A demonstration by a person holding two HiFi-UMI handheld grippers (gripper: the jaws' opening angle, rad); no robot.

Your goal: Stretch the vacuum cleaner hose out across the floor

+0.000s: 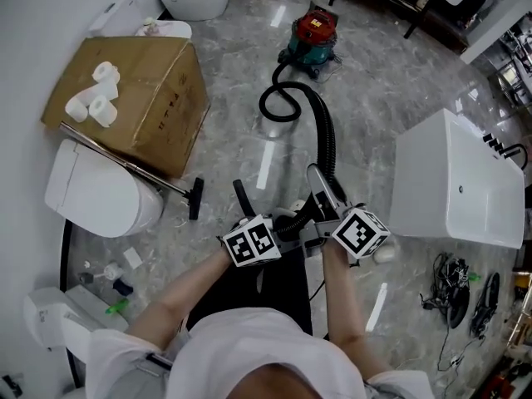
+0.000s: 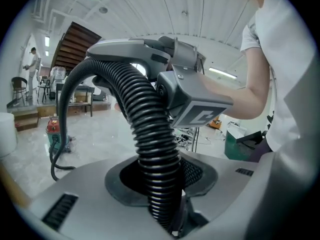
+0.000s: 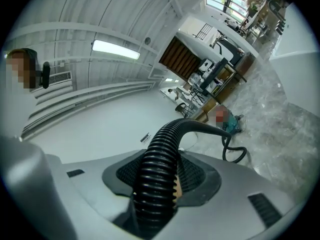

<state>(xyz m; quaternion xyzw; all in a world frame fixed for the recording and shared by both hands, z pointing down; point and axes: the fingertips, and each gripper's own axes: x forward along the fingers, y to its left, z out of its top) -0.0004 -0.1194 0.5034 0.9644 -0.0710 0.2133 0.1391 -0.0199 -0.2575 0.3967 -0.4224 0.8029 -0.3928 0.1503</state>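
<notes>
From the head view, the black ribbed hose [image 1: 327, 135] leaves the red and green vacuum cleaner [image 1: 314, 36] at the far side of the marble floor [image 1: 249, 152], curls into a loop just near of the machine, then arcs toward the person and ends at the two tongs. The left gripper [image 1: 278, 225] and the right gripper [image 1: 326, 208] sit side by side close to the body, the right one gripping a little farther along the hose toward the machine. A cardboard box [image 1: 141, 98] with paper rolls [image 1: 98, 94] on it lies far left, a toilet [image 1: 96, 194] near left, and a white bathtub [image 1: 453, 181] to the right. In the left gripper view, the left gripper [image 2: 161, 196] pinches the hose [image 2: 145, 114], which rises from between its jaws and bends over toward the vacuum cleaner [image 2: 56, 131] standing far off on the left; the right gripper [image 2: 187, 91] is clamped on it just above. In the right gripper view, the right gripper [image 3: 154, 196] also pinches the hose [image 3: 162, 151], which climbs out of the jaws, curves right and drops to a loop on the floor beside the distant vacuum cleaner [image 3: 232, 125].
</notes>
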